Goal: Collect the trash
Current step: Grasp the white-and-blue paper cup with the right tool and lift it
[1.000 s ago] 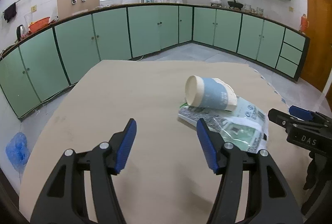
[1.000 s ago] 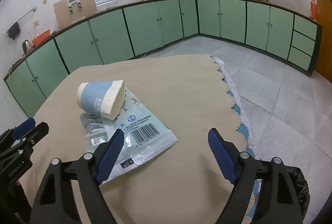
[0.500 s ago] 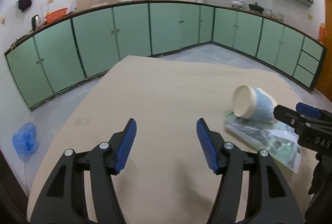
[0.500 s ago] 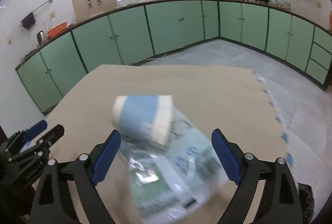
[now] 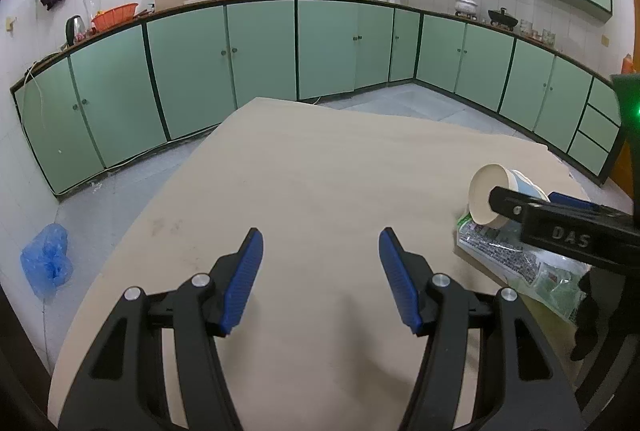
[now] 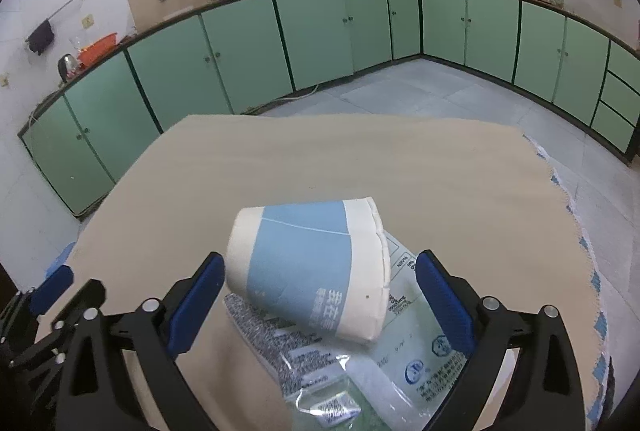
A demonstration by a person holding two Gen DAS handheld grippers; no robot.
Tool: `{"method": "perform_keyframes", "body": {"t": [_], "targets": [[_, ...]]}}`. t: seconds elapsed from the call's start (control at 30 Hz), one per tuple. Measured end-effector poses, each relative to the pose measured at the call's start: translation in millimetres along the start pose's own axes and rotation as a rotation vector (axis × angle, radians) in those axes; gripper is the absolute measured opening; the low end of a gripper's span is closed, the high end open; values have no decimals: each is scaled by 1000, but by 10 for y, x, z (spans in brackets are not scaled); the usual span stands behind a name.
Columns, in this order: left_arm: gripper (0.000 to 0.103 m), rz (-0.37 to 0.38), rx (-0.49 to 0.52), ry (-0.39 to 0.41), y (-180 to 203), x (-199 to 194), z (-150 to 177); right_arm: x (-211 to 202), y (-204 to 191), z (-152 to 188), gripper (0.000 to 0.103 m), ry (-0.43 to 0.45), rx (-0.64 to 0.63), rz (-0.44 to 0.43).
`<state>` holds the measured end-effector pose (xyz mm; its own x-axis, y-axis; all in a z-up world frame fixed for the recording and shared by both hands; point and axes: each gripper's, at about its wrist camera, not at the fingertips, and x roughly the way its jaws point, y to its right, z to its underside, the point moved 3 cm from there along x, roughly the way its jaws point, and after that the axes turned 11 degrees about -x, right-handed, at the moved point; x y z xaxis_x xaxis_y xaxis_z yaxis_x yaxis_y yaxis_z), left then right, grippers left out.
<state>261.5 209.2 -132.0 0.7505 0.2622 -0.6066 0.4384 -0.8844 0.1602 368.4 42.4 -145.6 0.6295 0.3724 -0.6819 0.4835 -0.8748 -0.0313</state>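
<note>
The right gripper [image 6: 316, 295] is released: its blue-padded fingers [image 6: 438, 301] stand wide apart, one on each side of the paper cup [image 6: 312, 271]. The left pad sits just beside the cup's mouth end; whether it touches cannot be determined. The right pad is clear of the cup's base end.

The paper cup lies on its side, white with a blue band, and rests on top of a clear plastic wrapper [image 6: 396, 363] printed with text and a logo. The wrapper lies flat on the beige table [image 6: 360, 159], nearer the table's right edge than its left edge. In the left wrist view, the cup's open mouth [image 5: 486, 197] faces toward the left gripper, and the right gripper's black finger, marked "DAS", crosses in front of it.

The left gripper [image 5: 322, 277] is also released, with its blue pads [image 5: 244, 279] held apart above bare table surface, well apart from the cup and wrapper, toward the table's left side. It grasps nothing.

Green cabinets [image 5: 260, 47] line the walls beyond the table's far edge. A blue plastic bag [image 5: 46, 261] lies on the tiled floor off the table's left edge.
</note>
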Motion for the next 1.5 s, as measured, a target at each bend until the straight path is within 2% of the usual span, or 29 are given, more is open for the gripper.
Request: {"method": "perform_keyframes", "body": {"t": [0.1,0.2,0.57,0.97,1.03,1.2,1.37,1.5], "targets": [[59,2,-3,-2,-2,1,4,68,1,5,93,-23,8,-16],[59,1,-6,-3,7,4,12,99,23,21,75,-40,25,-75],[59,27,16,-18,184,-5,91,-310,284,123,75,37,55,-49],[64,174,108,-60,1103,-111,414,-847,1037,533,75,70,142,65],[68,198,123,-79,1276,-124,492,-924,1153,603,75,73,158,85],[70,225,133,-122,1528,-92,648,-1096,1375,767,75,80,173,123],[70,217,139,-172,1677,1,764,-1197,1534,922,75,88,192,139],[74,206,134,-241,1731,122,839,-1214,1578,967,75,91,198,138]]}}
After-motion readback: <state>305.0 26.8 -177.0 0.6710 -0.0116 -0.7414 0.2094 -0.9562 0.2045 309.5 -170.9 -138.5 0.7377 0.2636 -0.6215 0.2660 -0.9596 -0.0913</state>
